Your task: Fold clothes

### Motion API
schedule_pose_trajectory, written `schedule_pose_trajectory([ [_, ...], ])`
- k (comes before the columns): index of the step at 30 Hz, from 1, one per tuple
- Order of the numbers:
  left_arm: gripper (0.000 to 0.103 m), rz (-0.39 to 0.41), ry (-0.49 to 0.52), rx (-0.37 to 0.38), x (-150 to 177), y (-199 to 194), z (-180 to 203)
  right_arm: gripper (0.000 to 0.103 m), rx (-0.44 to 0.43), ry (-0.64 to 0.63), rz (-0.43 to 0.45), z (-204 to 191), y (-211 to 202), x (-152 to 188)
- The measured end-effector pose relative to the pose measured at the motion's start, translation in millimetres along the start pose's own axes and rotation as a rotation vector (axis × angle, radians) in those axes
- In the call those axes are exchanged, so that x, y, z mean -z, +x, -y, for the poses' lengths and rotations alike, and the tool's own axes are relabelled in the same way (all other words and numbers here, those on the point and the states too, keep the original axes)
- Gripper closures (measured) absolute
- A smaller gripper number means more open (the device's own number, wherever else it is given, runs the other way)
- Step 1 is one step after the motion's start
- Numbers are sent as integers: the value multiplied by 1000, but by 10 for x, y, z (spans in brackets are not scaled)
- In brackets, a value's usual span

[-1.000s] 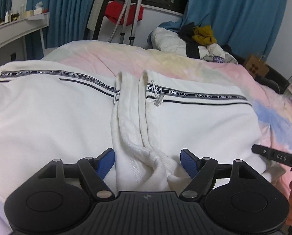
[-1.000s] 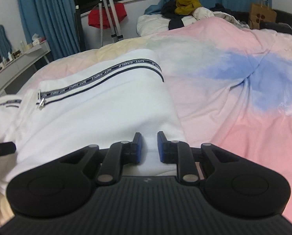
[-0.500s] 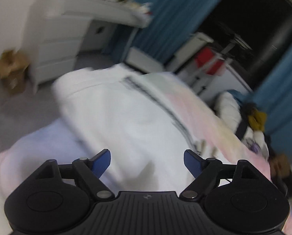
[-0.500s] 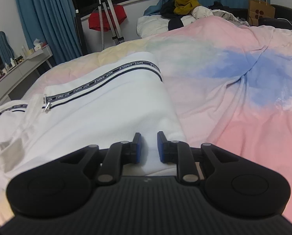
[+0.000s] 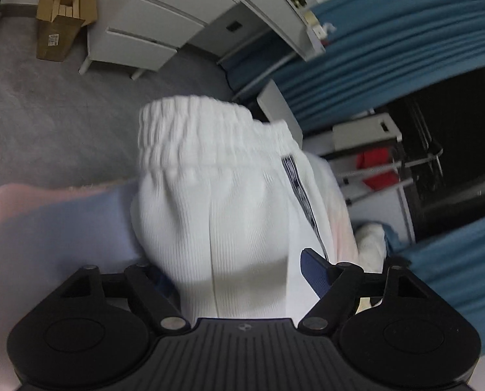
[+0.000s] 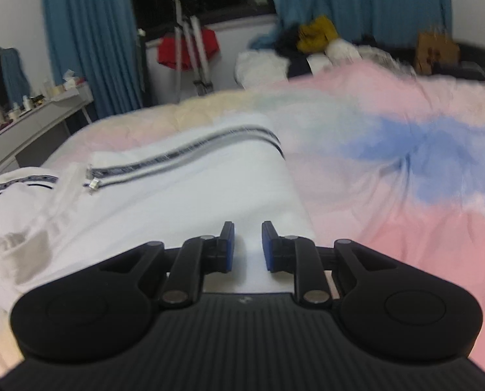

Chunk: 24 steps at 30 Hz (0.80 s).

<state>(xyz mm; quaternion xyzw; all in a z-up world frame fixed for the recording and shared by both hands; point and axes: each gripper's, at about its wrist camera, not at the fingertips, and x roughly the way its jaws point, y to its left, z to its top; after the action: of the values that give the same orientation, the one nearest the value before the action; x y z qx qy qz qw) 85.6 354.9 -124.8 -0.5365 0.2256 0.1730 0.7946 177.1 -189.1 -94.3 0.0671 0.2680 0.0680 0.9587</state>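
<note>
White trousers (image 5: 229,215): soft ribbed knit, light, limp. Judged to sag and slide wherever unsupported, so nothing stiff to lever on. Best holds are probably the thick parts: the gathered elastic waistband (image 5: 209,130) at upper centre of the left wrist frame, or the hem edge.

Left tool (image 5: 239,280), bottom centre of its frame: fingers spread wide, cloth bunched up between them. Left pad is buried behind the fabric, only the right blue pad (image 5: 314,273) shows, so contact on the left side can't be read. The garment runs up the frame over the bed edge (image 5: 56,215), grey floor (image 5: 47,123) beyond. View is tilted and motion-blurred; the dark side stripe (image 5: 299,189) is smeared.

Right wrist frame: trousers (image 6: 164,202) lie flat across lower left and centre on the pastel quilt (image 6: 389,169), two dark stripes running toward upper centre. Right tool (image 6: 247,247), bottom centre: narrow gap, white cloth between the pads; a firm pinch can't be confirmed. Crumpled section at far left is cut off by the frame edge. Whole frame is blurred; stripe lettering is unreadable.
</note>
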Motion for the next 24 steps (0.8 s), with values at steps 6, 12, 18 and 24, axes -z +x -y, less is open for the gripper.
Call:
schedule_pose_trajectory([
  [6,66,85,33,27,-121,141,7,81,-124,-70,-18,-332,-55,63],
  [12,82,211,303,81,51,-134,617,82,-94,-93,-122,-431,135,136],
  [18,83,350,612,205,791,-546,1714,82,-134,85,-125,-194,13,-48],
  [24,83,404,846,336,2094,-628,2616,82,-100,236,-34,289,-332,-306],
])
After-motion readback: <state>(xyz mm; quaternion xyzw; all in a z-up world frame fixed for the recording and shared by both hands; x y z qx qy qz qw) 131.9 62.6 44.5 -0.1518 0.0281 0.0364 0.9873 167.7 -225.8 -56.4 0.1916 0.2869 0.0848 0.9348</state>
